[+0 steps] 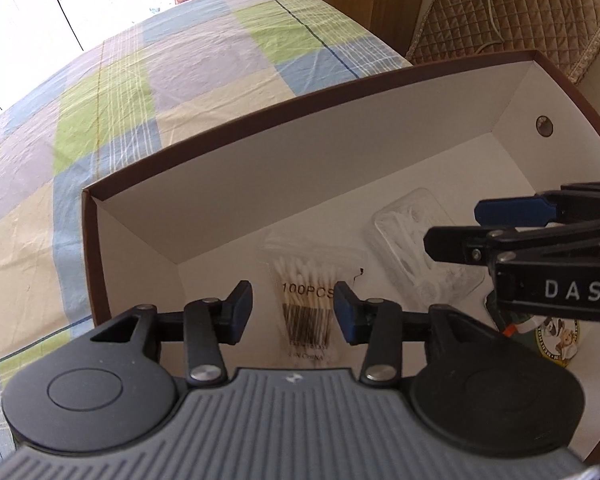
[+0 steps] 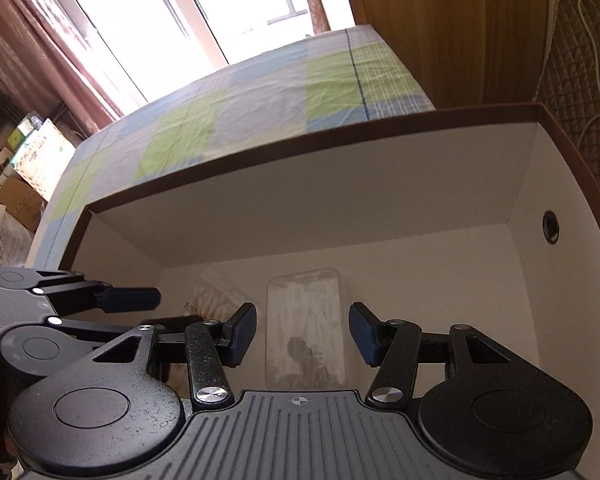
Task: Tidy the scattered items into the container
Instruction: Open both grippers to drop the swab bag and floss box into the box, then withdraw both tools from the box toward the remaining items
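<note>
- counting two grippers over one box (image 1: 260, 128): left gripper (image 1: 294, 312) and right gripper (image 2: 302, 334), both spread wide, holding nothing.
- inside lie one cotton swab bag (image 1: 306, 284), one clear plastic case (image 2: 306, 332) at its 3 o'clock, one round tin (image 1: 556, 344) partly hidden.
- checked cloth (image 1: 140, 92) at 12 o'clock beyond the box.

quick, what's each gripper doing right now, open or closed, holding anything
Left gripper: open, holding nothing, poised above the cotton swab bag in the box.
Right gripper: open, holding nothing, poised above the clear plastic case.
</note>
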Demonstrator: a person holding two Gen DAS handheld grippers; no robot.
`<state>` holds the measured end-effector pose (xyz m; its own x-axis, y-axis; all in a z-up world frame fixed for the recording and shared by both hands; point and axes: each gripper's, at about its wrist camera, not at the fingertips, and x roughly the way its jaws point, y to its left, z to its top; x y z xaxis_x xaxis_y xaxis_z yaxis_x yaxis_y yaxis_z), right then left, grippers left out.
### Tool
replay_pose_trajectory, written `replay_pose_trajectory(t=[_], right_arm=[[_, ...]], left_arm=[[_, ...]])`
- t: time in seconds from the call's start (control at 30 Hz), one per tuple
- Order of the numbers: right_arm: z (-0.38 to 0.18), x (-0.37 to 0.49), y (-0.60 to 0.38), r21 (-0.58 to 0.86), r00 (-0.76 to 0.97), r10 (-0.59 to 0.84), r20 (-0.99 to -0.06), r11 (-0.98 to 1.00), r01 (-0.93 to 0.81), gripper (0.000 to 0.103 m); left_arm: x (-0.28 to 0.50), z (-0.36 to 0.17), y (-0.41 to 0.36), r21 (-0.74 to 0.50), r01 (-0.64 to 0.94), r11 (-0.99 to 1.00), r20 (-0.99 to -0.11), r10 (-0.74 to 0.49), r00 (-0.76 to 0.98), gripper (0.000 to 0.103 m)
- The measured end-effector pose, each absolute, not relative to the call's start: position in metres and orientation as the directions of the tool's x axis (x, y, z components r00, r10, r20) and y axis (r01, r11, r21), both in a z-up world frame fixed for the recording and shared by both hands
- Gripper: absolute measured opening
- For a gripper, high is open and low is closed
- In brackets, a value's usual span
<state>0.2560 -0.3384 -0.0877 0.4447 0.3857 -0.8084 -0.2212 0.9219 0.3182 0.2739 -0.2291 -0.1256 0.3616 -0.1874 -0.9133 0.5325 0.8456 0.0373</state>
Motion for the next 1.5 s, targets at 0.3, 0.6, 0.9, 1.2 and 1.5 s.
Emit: replay_pose_trajectory(t=[0.3,0.6,0.9,1.2,1.5], right_arm=[[-0.085,0.253,-0.341,0.315,0.446,0.36,-0.819,0.933,-0.174,0.059],[-0.066,0.229,-0.346,0.315,0.512,0.348,-0.785,0.937,-0.154,0.092],[-0.05,0.194,-0.351,0.286,0.583,0.317,-0.748,0.947,-0.149,0.092],[-0.047,0.162,-0.34,0.216,0.634,0.274,-0.723,0.962,-0.17,0.092],[-0.04,0.134,-0.329,0.198,0.67,0.269,-0.692,0.963,-0.183,0.093]], left_arm=[[0.268,-0.116,-0.225,0.013,0.524,0.852,-0.907,-0.211,0.365,0.041],[0.253,-0.1,-0.219,-0.015,0.521,0.853,-0.889,-0.249,0.383,0.042],[0.233,-0.081,-0.211,-0.022,0.521,0.853,-0.863,-0.279,0.421,0.05],[0.203,-0.055,-0.189,-0.027,0.462,0.886,-0.818,-0.285,0.5,0.075],[0.16,-0.023,-0.145,-0.061,0.358,0.932,-0.767,-0.273,0.581,0.082]])
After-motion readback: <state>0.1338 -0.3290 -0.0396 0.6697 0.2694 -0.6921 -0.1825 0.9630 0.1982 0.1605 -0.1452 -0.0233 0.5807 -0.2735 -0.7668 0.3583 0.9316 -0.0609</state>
